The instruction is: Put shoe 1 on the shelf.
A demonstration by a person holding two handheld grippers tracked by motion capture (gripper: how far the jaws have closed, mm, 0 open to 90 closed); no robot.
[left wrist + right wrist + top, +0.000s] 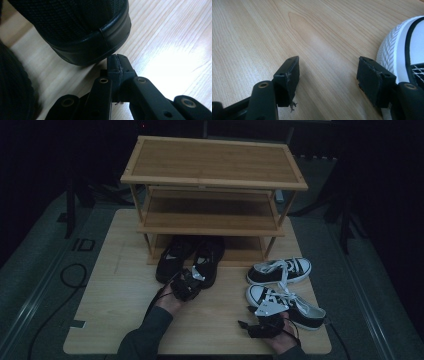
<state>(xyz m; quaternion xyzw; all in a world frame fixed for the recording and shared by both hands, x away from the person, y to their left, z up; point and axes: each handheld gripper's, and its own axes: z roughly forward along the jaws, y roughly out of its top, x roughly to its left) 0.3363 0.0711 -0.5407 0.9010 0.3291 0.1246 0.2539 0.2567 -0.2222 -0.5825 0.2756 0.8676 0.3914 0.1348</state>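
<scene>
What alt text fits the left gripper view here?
The left claw, jaws shut together with nothing between them, sits right at the heel of a black shoe on the light wooden table; contact cannot be told. Part of a second black shoe shows at the left edge.

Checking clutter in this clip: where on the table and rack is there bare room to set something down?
Free: the rack's top and middle shelves, and the table's left side beside the black shoes. Crowded: the bottom shelf mouth with those shoes, and the right front around the white-toed sneakers and both tools.
</scene>
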